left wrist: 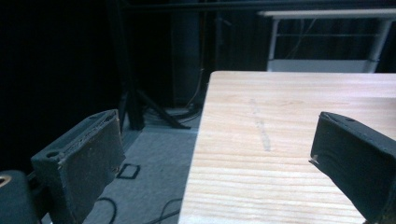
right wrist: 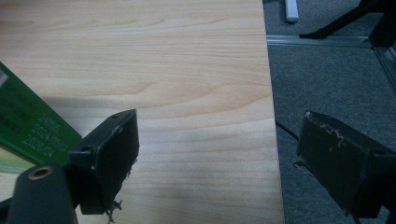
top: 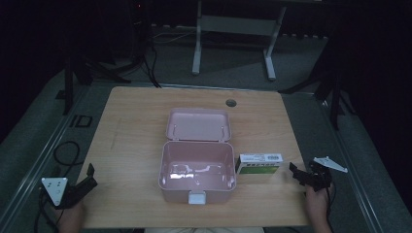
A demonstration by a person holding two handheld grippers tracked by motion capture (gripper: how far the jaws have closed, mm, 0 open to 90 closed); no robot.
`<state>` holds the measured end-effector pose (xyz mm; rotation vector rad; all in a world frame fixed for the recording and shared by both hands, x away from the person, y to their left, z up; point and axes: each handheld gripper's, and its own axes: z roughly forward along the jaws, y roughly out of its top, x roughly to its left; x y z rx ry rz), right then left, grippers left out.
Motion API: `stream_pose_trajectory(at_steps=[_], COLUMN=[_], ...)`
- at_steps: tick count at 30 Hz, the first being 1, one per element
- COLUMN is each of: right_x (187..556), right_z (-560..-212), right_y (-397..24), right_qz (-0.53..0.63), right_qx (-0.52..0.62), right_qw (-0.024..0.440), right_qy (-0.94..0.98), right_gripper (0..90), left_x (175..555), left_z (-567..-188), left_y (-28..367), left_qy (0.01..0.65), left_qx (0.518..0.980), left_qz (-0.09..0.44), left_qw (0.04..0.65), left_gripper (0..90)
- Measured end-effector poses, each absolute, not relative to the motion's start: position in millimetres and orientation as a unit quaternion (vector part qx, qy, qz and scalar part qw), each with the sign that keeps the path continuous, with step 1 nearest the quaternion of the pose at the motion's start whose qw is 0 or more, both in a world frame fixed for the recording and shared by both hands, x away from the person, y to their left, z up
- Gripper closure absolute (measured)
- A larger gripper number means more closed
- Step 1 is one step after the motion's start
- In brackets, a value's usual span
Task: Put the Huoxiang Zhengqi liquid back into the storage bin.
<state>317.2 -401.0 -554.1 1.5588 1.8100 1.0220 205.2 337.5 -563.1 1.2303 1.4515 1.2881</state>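
A pink plastic box (top: pixel 197 172) stands open in the middle of the wooden table (top: pixel 131 131), its lid (top: pixel 198 124) laid back behind it and its inside bare. A green and white carton (top: pixel 259 163) lies just right of the box; its green corner (right wrist: pixel 23 126) shows in the right gripper view. My right gripper (top: pixel 297 174) hovers at the table's right edge, a short way right of the carton, open and holding nothing (right wrist: pixel 217 154). My left gripper (top: pixel 90 175) sits at the table's front left edge, far from the box, also open with nothing between its jaws (left wrist: pixel 215 163).
A round cable hole (top: pixel 231 103) sits near the table's far edge. Grey carpet surrounds the table, with cables (top: pixel 68 153) on the floor at left, black stand legs (top: pixel 320 82) at both sides and a white desk frame (top: pixel 233 43) beyond.
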Motion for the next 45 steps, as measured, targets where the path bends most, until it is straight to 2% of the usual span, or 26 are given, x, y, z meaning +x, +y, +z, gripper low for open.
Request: stream_pose_trajectory(at_steps=[5, 17, 24, 45], right_x=[317.8, 325.7, 332.1, 337.1], right_z=[-554.3, -549.5, -533.9, -503.0], right_y=[-399.3, -398.0, -392.1, -364.3], right_qz=[0.372, 0.355, 0.307, 0.166], right_qx=[0.575, 0.559, 0.537, 0.448], right_qw=[0.268, 0.215, 0.17, 0.08], right_qy=[0.677, 0.718, 0.768, 0.875], right_gripper=[12.4, 11.4, 11.4, 11.2], left_x=[204.3, 203.1, 202.7, 202.5], left_z=[-563.0, -563.4, -562.7, -563.0], left_y=[339.0, 341.9, 344.0, 343.5], left_qy=[0.58, 0.586, 0.586, 0.585], left_qx=[0.481, 0.474, 0.481, 0.484], left_qz=[0.512, 0.506, 0.492, 0.49], left_qw=[0.412, 0.419, 0.428, 0.428], left_gripper=[2.7, 2.7, 2.8, 4.8])
